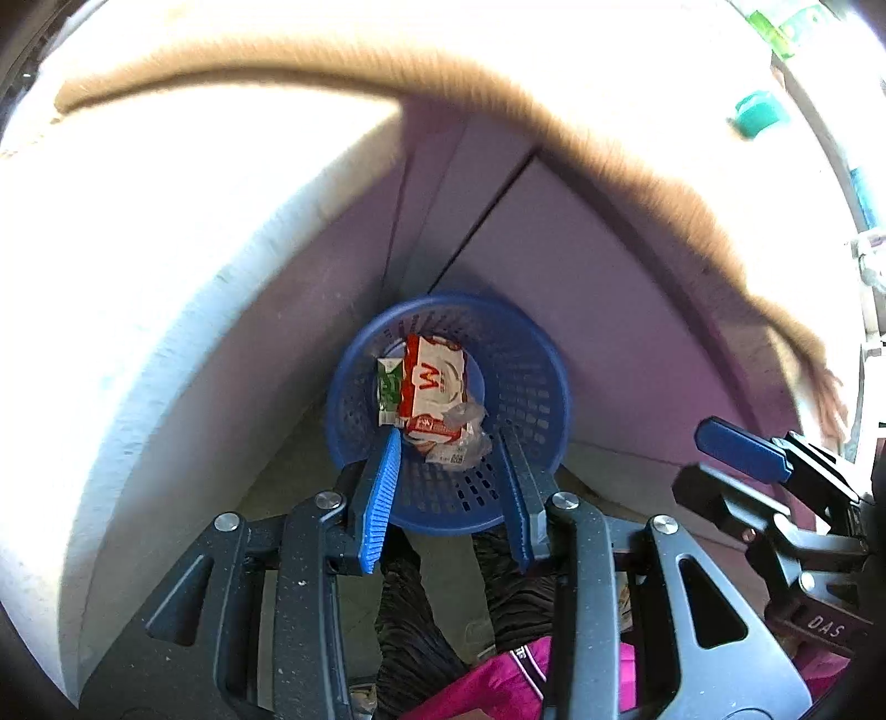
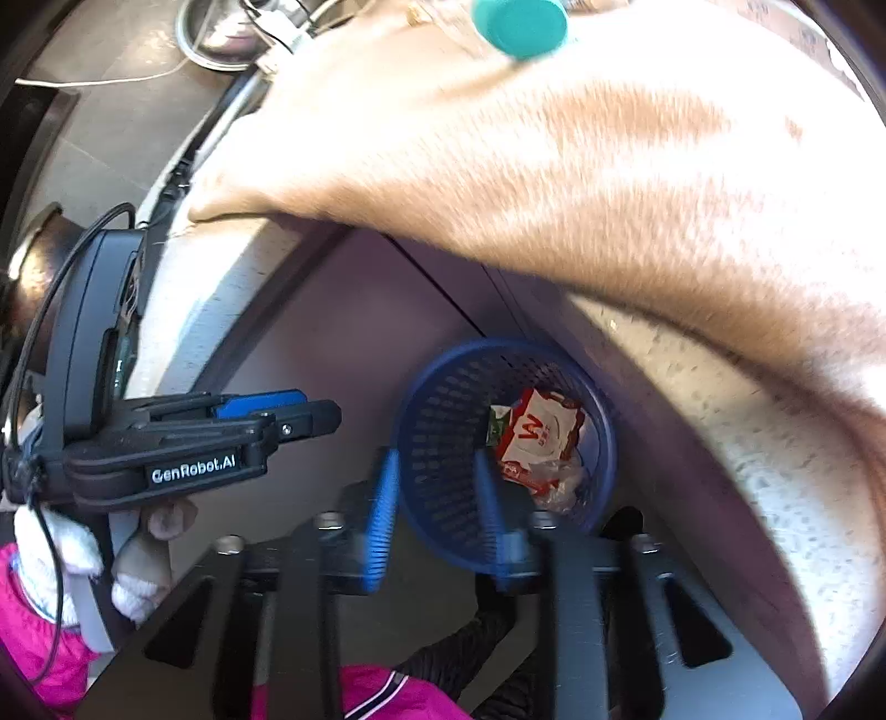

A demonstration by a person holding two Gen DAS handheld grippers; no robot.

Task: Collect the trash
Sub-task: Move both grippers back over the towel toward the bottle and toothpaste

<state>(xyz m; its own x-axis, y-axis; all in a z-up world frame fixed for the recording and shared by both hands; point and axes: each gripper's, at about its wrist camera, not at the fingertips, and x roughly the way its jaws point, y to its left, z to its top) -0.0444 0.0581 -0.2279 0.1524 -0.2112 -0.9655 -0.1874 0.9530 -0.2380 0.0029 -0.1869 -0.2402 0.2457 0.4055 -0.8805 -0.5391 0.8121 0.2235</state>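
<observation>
Blue mesh bin (image 1: 448,410) on the floor, set in the corner below a pale stone counter (image 1: 166,266)

Trash lay inside the bin: a red-and-white wrapper (image 1: 434,382) lettered "W", a green-and-white packet (image 1: 389,390), and crumpled clear plastic (image 1: 470,429). A tan cloth (image 2: 581,166) draped the counter edge, a teal cap (image 2: 518,25) on it. Your left tongs (image 1: 451,476) and right tongs (image 2: 434,512) both stood released above the bin, nothing between the blue pads. Left unit read "GenRobot.AI"; right unit, "DAS"
</observation>
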